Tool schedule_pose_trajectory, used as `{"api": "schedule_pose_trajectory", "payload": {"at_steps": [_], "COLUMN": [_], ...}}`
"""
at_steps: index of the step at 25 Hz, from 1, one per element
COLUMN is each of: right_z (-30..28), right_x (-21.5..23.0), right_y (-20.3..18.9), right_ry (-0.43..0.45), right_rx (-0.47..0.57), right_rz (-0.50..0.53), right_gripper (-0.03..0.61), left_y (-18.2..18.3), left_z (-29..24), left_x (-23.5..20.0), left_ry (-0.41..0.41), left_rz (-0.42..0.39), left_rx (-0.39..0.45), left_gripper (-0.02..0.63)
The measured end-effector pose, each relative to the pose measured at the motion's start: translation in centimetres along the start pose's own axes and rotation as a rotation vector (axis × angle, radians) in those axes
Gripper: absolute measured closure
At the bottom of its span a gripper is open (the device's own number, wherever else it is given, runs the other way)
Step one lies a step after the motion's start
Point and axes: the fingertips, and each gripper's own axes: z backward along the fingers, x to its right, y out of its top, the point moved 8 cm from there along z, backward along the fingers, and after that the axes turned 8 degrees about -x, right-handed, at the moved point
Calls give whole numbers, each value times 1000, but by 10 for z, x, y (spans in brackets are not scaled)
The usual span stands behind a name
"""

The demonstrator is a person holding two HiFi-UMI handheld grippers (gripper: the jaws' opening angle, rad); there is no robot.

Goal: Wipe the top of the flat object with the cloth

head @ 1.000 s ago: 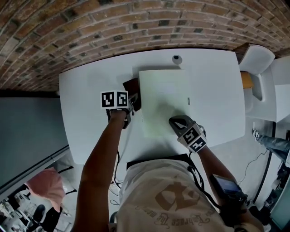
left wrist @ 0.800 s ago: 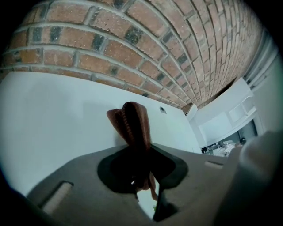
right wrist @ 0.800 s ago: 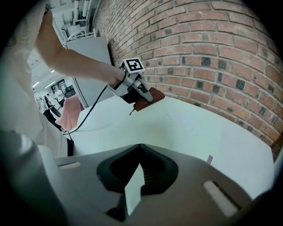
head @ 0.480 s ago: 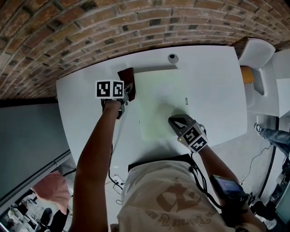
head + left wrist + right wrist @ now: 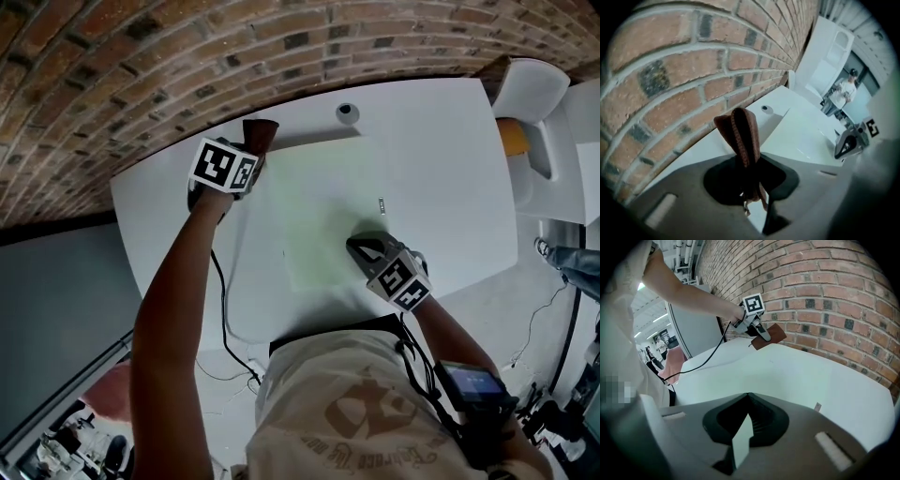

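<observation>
No writing can be read; the lettering on the person's shirt (image 5: 361, 417) is too blurred.

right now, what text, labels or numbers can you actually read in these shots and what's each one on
No words or numbers are readable.
left cube on the left gripper: black-and-white square patterns, no letters.
right cube on the right gripper: the same.
small tag on the flat object: too small to read.
shirt print: lettering too blurred to read.
cloth: no print seen.
</observation>
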Motion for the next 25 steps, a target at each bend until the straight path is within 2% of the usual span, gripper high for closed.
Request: {"api": "schedule_pose_trajectory", "payload": {"at_steps": [3, 5, 9, 12, 17, 20, 22, 25], "right_z": [-1, -1, -3, -3, -6, -8, -9, -9], "right_x": [0, 2, 4, 7, 6, 7, 6, 7], "right_y": [-3, -4, -6, -3, -2, -1, 0, 0], "right_ry": [3, 6, 4, -3, 6, 17, 25, 39], "right_rx": [-1, -1, -2, -15, -59, -76, -82, -83], "right_rz": [7, 10, 8, 45, 102, 125, 131, 130], "right_gripper": [571, 571, 571, 571, 571, 571, 571, 571], "left_y": [16, 25, 42, 56, 88, 102, 108, 109], "left_z": [-4, -8, -20, -25, -30, -39, -49, -64], "left_x": [7, 11, 13, 11, 20, 32, 38, 36], "left_ry": [39, 52, 48, 86, 97, 96, 99, 129], "left_rz": [-144, -212, -288, -361, -439, -524, -608, -709], "left_rx": [-76, -120, -179, -228, -242, -272, -323, -471], "left_gripper": [543, 543, 543, 543, 543, 543, 543, 543]}}
